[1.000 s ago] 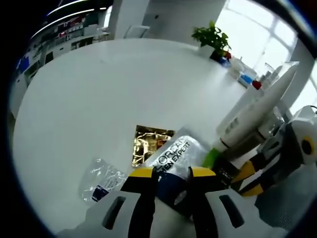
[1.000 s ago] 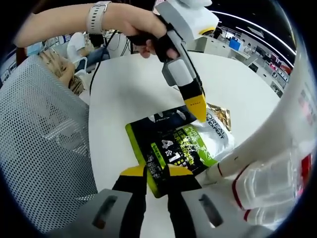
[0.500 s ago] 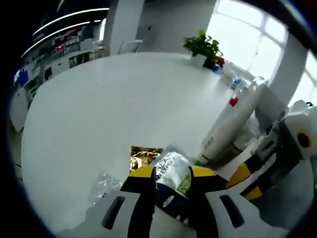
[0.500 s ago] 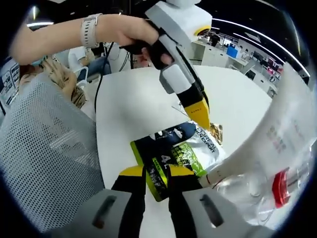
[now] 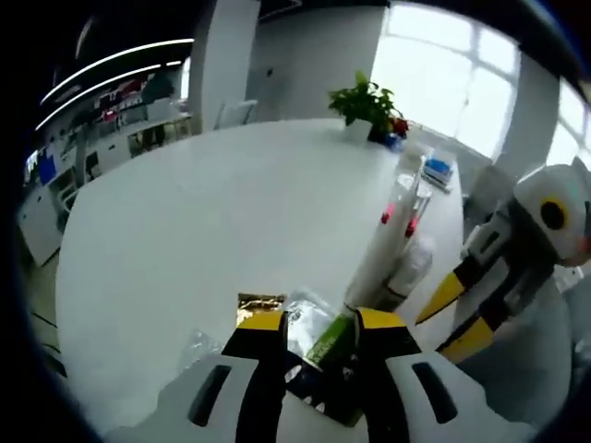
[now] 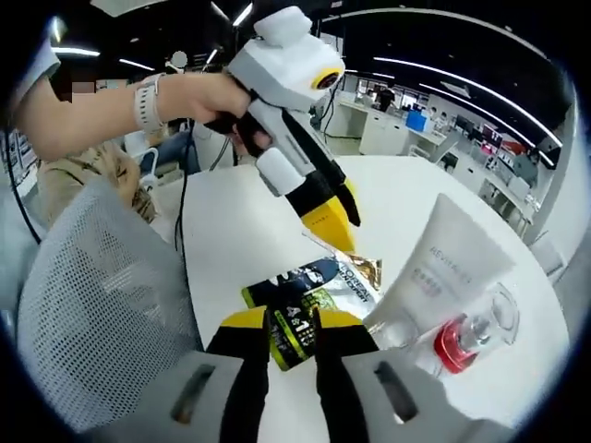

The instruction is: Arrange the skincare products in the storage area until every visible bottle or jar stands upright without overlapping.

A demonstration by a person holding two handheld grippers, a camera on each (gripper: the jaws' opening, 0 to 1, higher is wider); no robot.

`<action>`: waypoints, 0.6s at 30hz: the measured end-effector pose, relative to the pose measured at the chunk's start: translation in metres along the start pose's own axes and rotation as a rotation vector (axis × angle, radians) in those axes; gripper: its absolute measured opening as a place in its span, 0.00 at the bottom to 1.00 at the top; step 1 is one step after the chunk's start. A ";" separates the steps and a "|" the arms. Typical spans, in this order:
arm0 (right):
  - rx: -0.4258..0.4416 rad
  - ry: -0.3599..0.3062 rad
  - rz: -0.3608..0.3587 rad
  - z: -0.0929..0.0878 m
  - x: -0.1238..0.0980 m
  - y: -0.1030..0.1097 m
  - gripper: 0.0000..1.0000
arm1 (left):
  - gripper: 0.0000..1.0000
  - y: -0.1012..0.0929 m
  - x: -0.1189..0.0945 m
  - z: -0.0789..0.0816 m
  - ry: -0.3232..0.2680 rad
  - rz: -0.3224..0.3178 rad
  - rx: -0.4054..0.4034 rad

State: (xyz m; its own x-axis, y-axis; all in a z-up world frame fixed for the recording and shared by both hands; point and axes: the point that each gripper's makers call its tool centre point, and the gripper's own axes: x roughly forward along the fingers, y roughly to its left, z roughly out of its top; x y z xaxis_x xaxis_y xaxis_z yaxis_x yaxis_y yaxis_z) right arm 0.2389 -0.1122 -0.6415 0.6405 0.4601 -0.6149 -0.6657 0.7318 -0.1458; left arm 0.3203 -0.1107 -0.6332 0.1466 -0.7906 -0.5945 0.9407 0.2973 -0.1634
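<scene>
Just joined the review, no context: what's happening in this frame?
A person holds a gripper in each hand over a white round table. Both sets of jaws pinch a dark and green sachet at opposite ends: the right gripper from one end, the left gripper from the far end. A gold sachet lies just beyond it. Beside them a white tube stands upright next to a clear bottle with a red cap.

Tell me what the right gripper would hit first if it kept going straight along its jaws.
Most likely the dark-and-green sachet: it already sits between the right gripper jaws. Beyond it lie the silver sachet and the white table. Depth is uncertain.
</scene>
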 end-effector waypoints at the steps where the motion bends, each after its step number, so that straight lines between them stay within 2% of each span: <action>1: 0.011 -0.023 -0.015 0.005 -0.004 -0.003 0.20 | 0.25 -0.005 -0.003 0.001 -0.003 0.000 0.002; 9: 0.028 -0.069 -0.101 0.014 -0.032 -0.021 0.26 | 0.30 -0.024 -0.022 0.006 -0.037 0.011 0.024; 12: 0.052 -0.084 -0.138 0.014 -0.045 -0.028 0.32 | 0.32 -0.026 -0.027 0.005 -0.030 0.021 0.051; 15: 0.073 -0.104 -0.170 0.016 -0.056 -0.035 0.33 | 0.36 -0.021 -0.033 0.010 -0.052 0.037 0.057; 18: 0.096 -0.110 -0.195 0.014 -0.066 -0.040 0.39 | 0.42 -0.029 -0.040 0.011 -0.073 0.042 0.059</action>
State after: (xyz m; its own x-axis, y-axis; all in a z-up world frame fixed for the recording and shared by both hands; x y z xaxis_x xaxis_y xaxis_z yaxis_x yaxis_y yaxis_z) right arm 0.2289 -0.1650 -0.5836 0.7948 0.3536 -0.4933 -0.4892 0.8543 -0.1758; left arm 0.2904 -0.0938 -0.5964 0.2061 -0.8157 -0.5405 0.9494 0.3005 -0.0915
